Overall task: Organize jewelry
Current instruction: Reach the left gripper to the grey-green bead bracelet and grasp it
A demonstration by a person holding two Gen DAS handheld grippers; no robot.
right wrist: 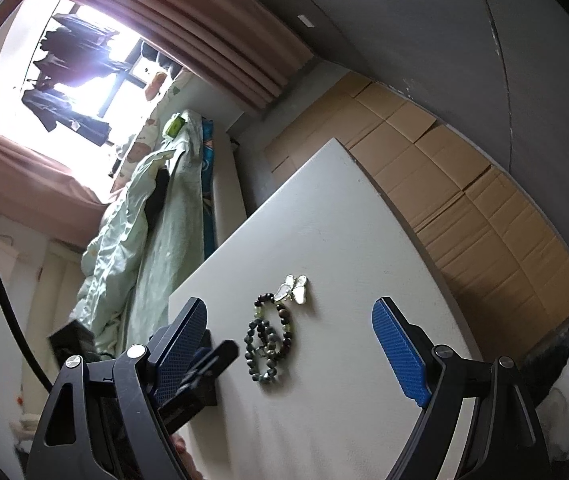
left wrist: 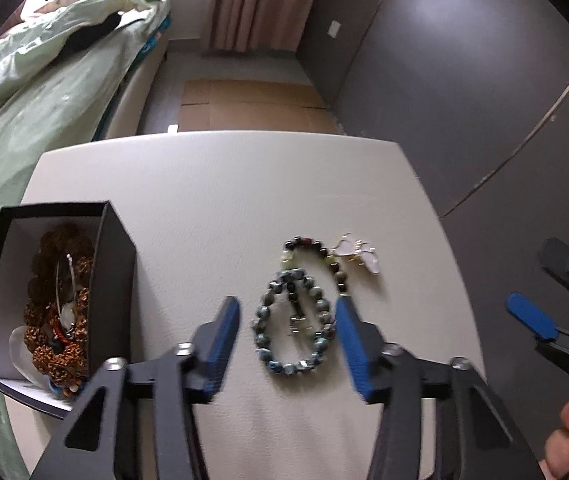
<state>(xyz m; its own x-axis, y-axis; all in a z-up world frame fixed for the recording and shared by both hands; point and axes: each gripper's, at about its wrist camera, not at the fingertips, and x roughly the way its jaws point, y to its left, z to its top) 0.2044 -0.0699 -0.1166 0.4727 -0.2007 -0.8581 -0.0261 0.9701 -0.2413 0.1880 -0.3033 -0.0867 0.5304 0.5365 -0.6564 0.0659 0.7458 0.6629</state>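
A blue-green bead bracelet (left wrist: pixel 266 322) lies on the white table (left wrist: pixel 204 200), overlapping a dark bead bracelet (left wrist: pixel 304 245) with a few green beads. A white butterfly ornament (left wrist: pixel 358 254) touches the dark bracelet's far right. My left gripper (left wrist: pixel 287 306) is low over the table and straddles the blue-green bracelet. Its right pad (left wrist: pixel 348 332) is at the beads and its left pad (left wrist: pixel 226 328) stands clear of them. My right gripper (right wrist: pixel 290 308) is wide open and holds nothing, nearer than the jewelry (right wrist: pixel 262 356). An open black box (left wrist: pixel 116 280) at the left holds brown bead bracelets (left wrist: pixel 60 308).
A bed with a pale green quilt (left wrist: pixel 24 120) runs along the table's left side. Flattened cardboard (right wrist: pixel 464 200) covers the floor beyond and to the right. A grey wall (left wrist: pixel 464 80) is on the right. A person's hand (left wrist: pixel 568 420) holds the right gripper.
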